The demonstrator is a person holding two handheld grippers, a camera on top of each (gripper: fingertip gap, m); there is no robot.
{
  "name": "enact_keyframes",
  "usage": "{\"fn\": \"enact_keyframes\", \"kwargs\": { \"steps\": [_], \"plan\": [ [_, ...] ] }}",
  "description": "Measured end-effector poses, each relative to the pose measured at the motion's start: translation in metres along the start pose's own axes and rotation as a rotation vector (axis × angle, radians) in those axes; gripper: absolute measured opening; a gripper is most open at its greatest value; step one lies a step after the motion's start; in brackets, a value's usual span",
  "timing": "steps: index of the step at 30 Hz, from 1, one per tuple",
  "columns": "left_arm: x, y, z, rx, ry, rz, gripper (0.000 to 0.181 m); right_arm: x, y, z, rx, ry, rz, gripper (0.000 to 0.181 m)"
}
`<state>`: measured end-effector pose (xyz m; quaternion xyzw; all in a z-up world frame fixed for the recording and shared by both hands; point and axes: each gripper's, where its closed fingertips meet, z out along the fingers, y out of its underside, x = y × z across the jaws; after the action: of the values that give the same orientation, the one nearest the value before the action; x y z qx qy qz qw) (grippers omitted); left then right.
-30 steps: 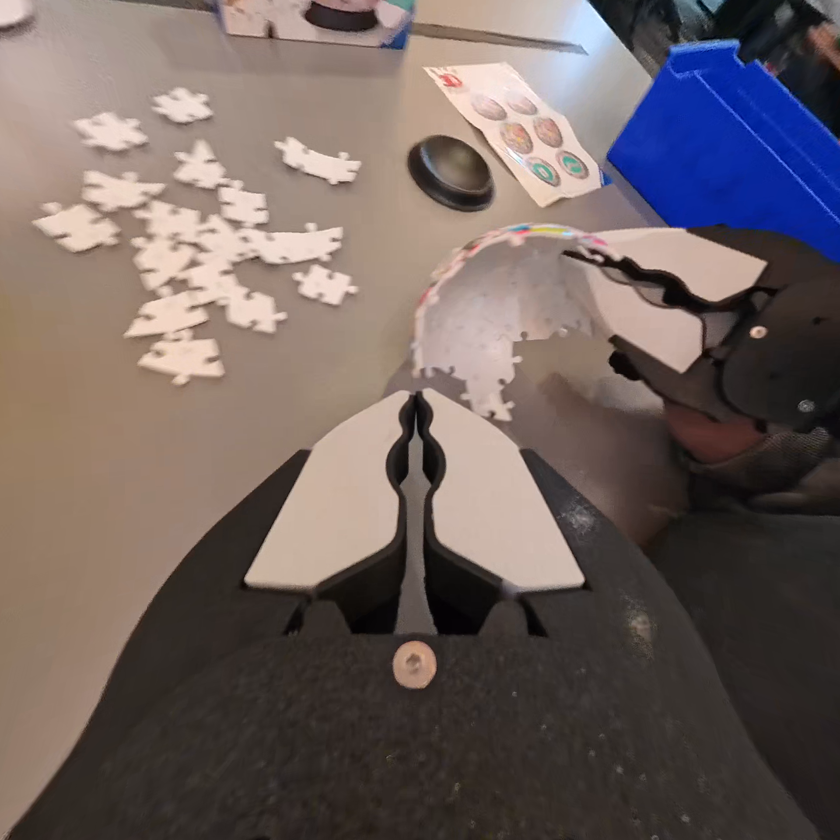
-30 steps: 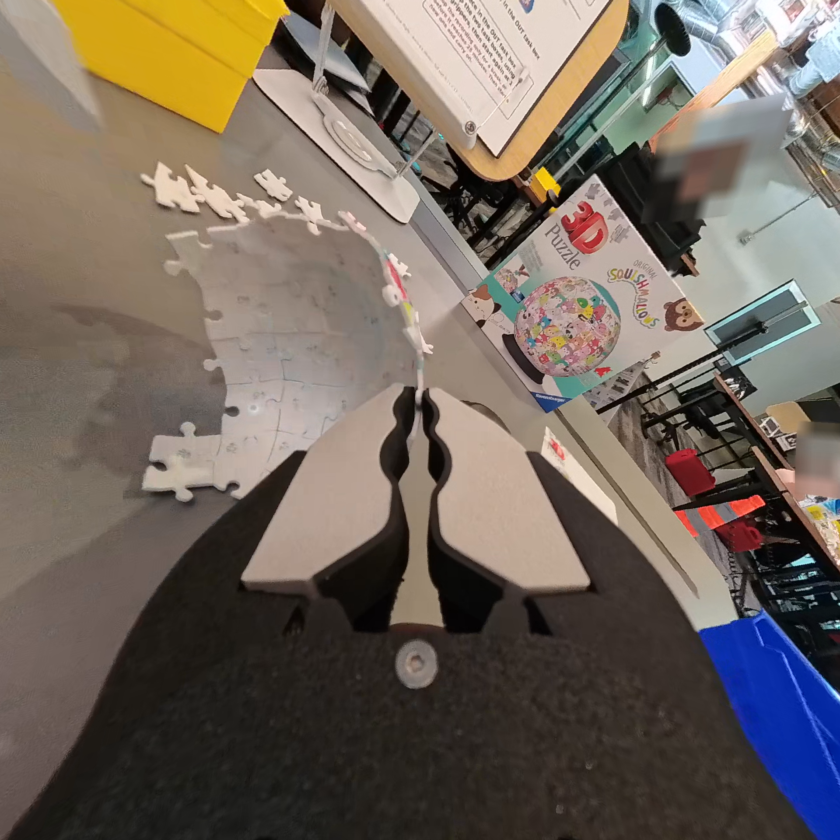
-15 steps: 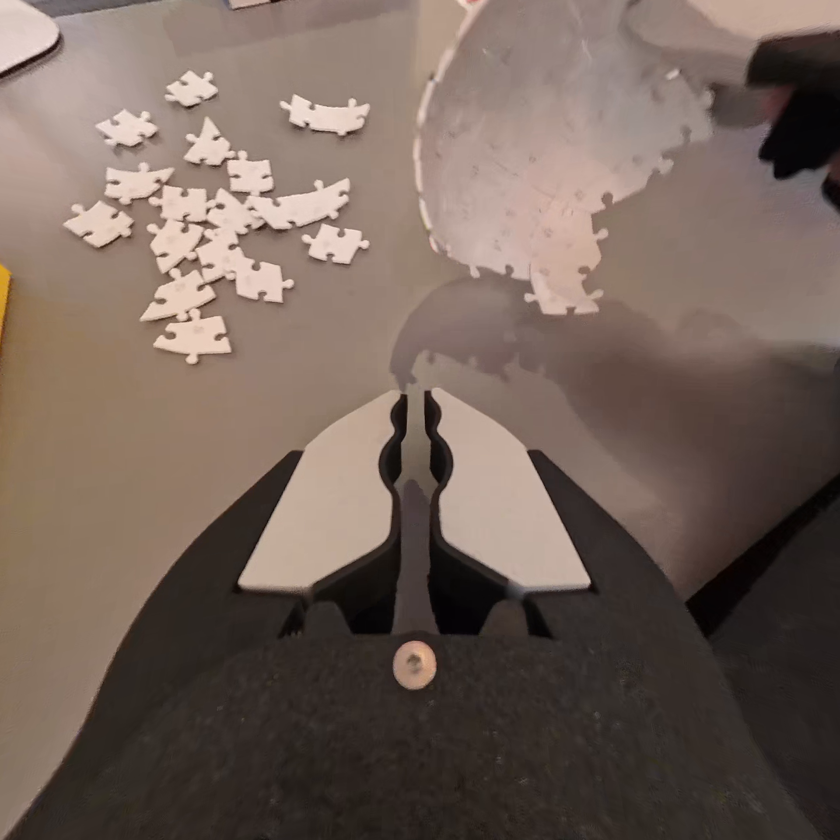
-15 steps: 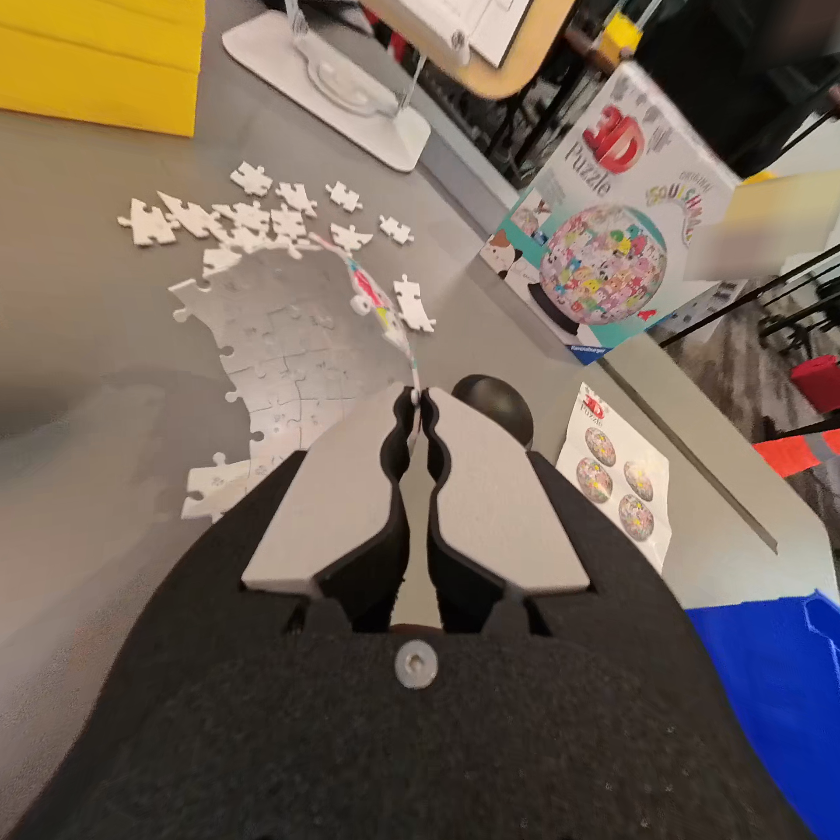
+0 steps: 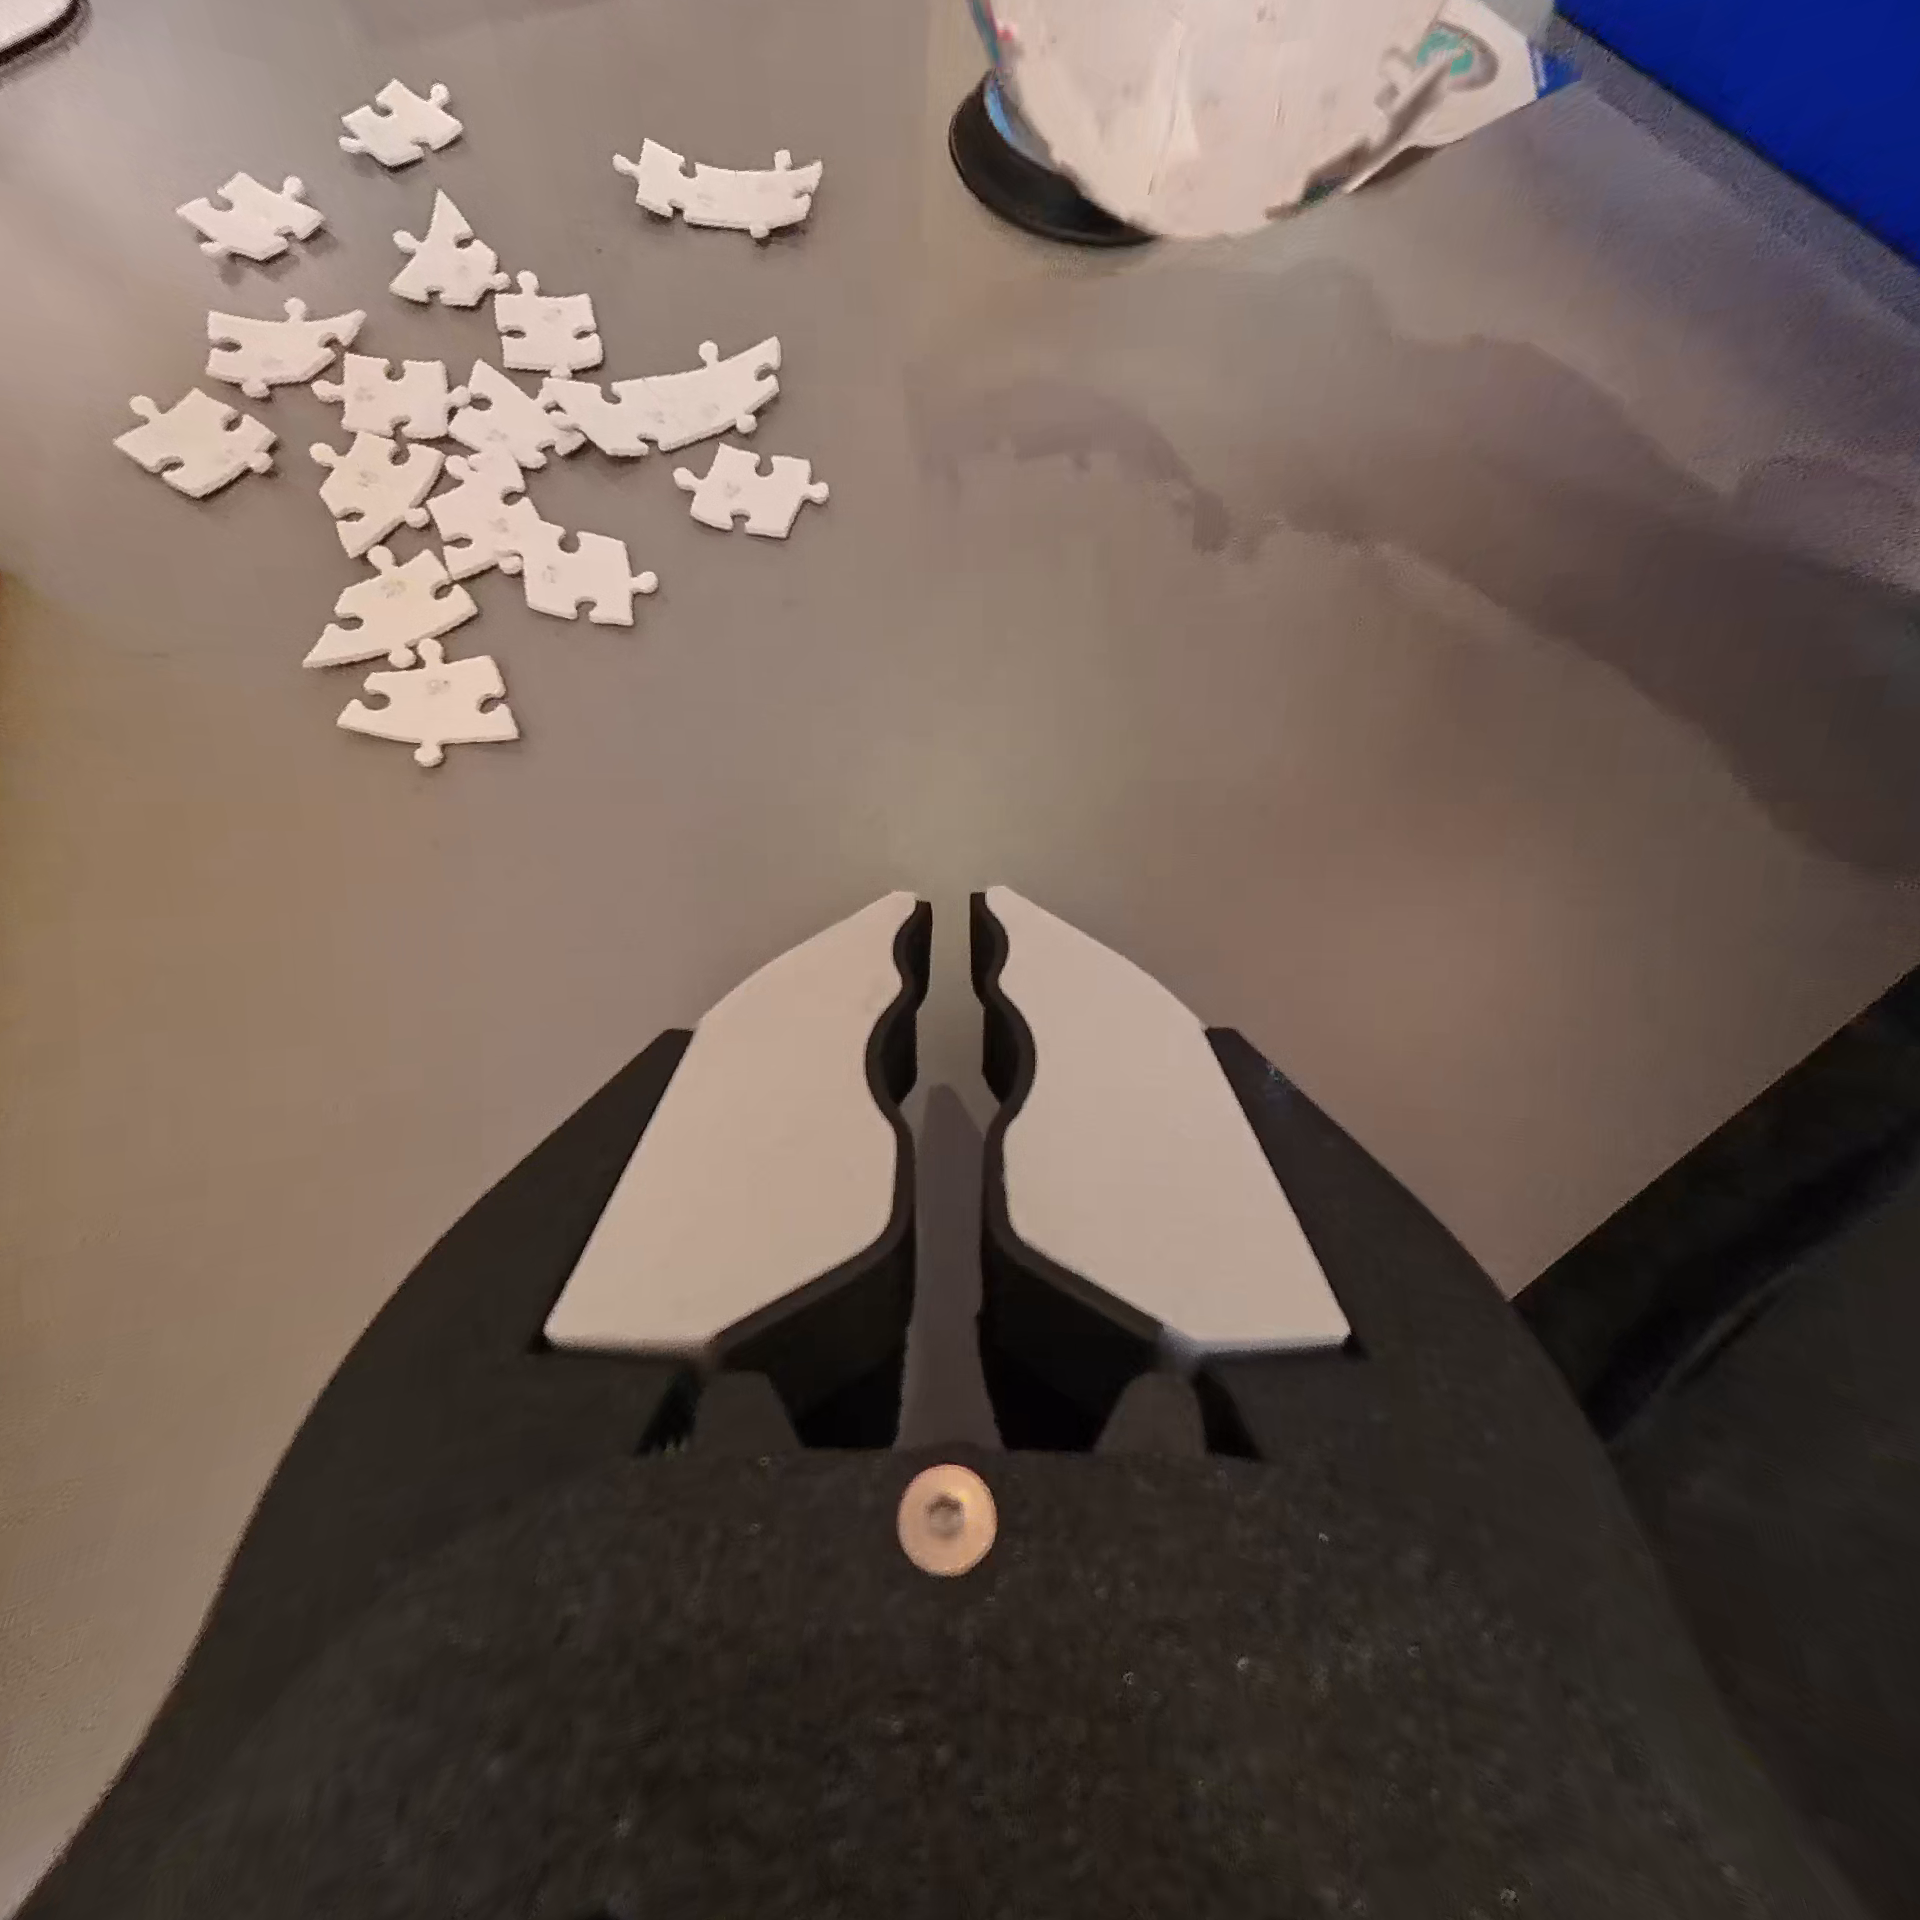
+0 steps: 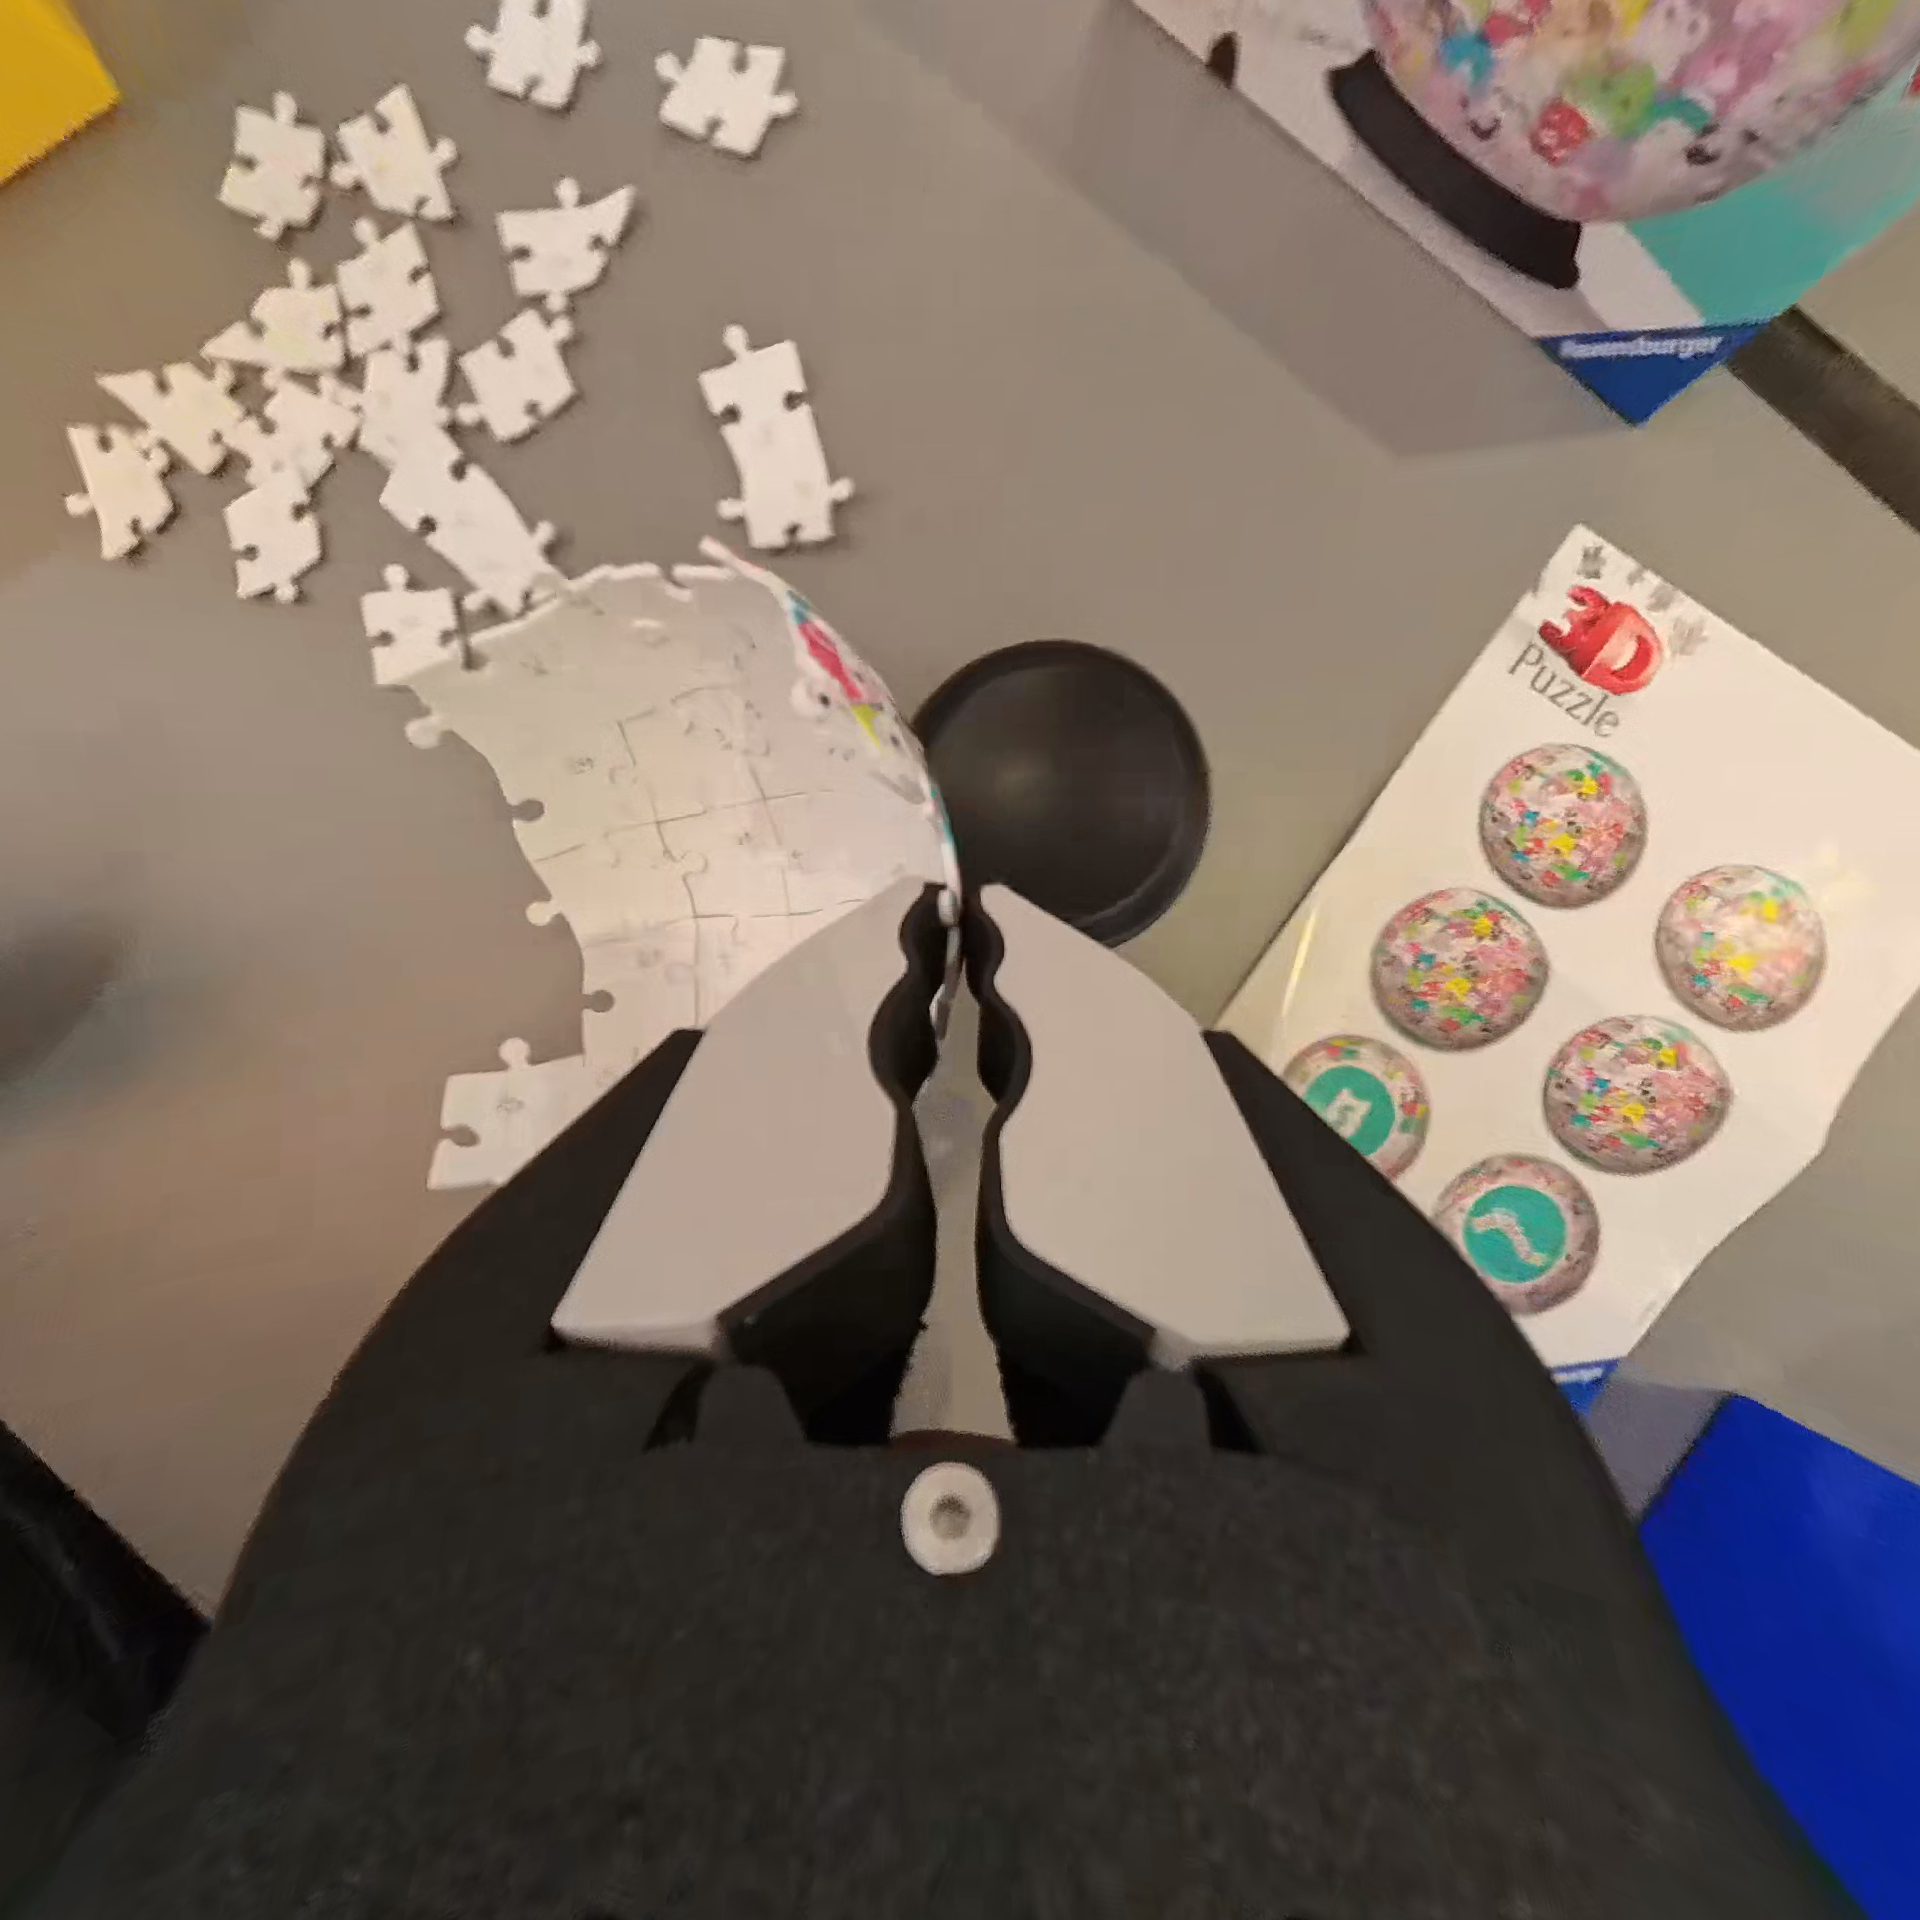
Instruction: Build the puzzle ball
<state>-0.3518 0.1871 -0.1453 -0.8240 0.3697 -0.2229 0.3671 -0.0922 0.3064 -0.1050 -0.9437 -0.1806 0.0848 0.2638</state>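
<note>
The partly built puzzle ball (image 6: pixel 717 790), a curved white shell of joined plastic pieces with a strip of bright print along its rim, hangs in the air above the grey bench (image 6: pixel 1091 436), pinched by that rim in the right claw (image 6: pixel 961 904), whose grey fingers (image 6: pixel 790 1122) are clenched on the thin edge. Directly behind the shell sits the round black plastic stand (image 6: pixel 1070 779), out in the middle of the bench.

The left claw (image 5: pixel 951 904) holds nothing: its tips stand a narrow slit apart, hovering over bare bench, well short of the loose white puzzle pieces (image 5: pixel 468 436) scattered towards the bench's far left. Beyond the stand lie the printed instruction sheet (image 6: pixel 1579 935) showing pictures of balls, and the puzzle's cardboard box (image 6: pixel 1558 208) towards the far edge. A blue plastic bin (image 6: pixel 1808 1621) shows on the right side and a yellow one (image 6: pixel 42 83) at the far left corner.

It looks to me as though the shell wants setting down in the stand, or steadying, while the free claw fetches the next piece. The rim grip is slight, so the shell should be kept level and moved slowly; a twist there could pop the joints apart. The left claw ought to widen before reaching and take a piece lying clear of the pile.
</note>
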Motion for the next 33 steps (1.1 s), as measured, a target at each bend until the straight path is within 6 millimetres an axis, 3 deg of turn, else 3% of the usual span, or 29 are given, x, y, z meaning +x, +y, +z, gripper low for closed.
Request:
{"fn": "enact_keyframes", "kwargs": {
  "steps": [5,10,21,28,33],
  "plan": [
    [0.000,0.001,-0.001,-0.002,0.005,-0.005,0.007,0.040,-0.006,0.017,-0.108,-0.093,0.122,0.002],
    [0.000,0.003,0.003,-0.016,0.004,0.000,0.007,0.058,0.000,0.033,-0.195,-0.175,0.200,0.003],
    [-0.002,0.007,0.012,-0.052,-0.009,0.009,0.007,0.070,0.006,0.052,-0.222,-0.236,0.245,0.003],
    [-0.004,0.008,0.014,-0.055,-0.010,0.003,0.010,0.070,0.003,0.051,-0.163,-0.267,0.249,0.014],
    [-0.005,0.005,0.010,-0.016,0.009,-0.022,0.024,0.074,-0.001,0.042,-0.100,-0.256,0.229,0.020]
  ]
}}
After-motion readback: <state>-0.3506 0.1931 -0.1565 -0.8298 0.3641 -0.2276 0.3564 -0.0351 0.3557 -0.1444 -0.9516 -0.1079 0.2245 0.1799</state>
